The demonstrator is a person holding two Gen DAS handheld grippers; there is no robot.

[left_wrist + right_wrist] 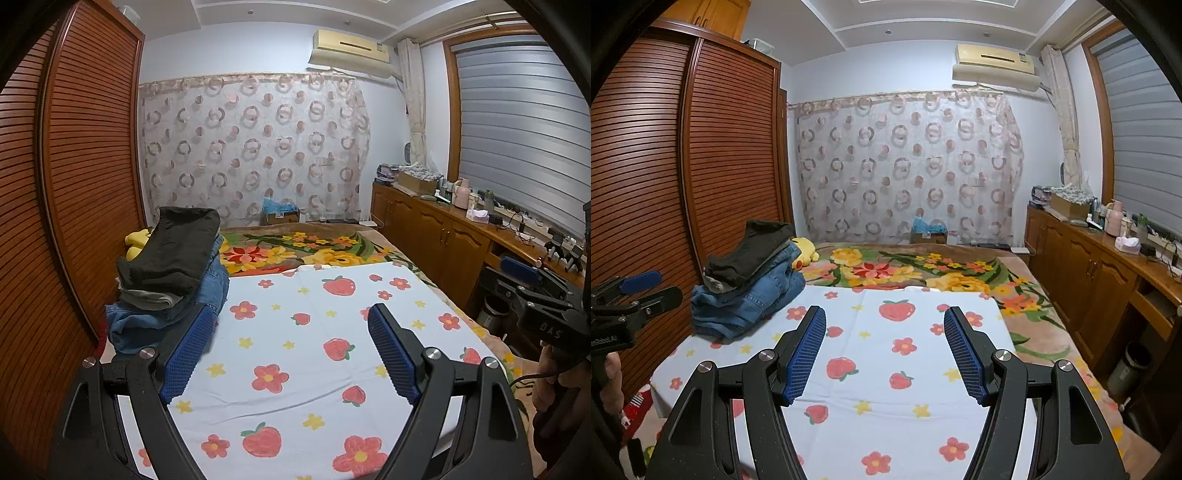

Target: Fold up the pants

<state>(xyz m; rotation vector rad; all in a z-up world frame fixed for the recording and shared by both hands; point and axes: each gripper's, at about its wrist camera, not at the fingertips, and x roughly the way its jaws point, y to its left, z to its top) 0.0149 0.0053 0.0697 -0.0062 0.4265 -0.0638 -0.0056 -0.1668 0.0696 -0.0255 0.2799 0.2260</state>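
A bed [1027,332] under a floral blanket is carrying a pale strawberry-print sheet [886,354], which is filling the lower middle of both views. At about ten o'clock on that sheet, a stack of folded pants [750,288] is sitting, black pair on top, jeans beneath. The left tool [291,350] and right tool [884,350] are both hovering over the sheet, jaws spread wide and gripping nothing.

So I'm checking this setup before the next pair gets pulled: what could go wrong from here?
The stack of pants leans, with the dark pair overhanging the jeans; tugging one out could topple the rest. It also sits near the strawberry sheet's left edge, so pieces might slide off. Both the left gripper and right gripper are open and empty.
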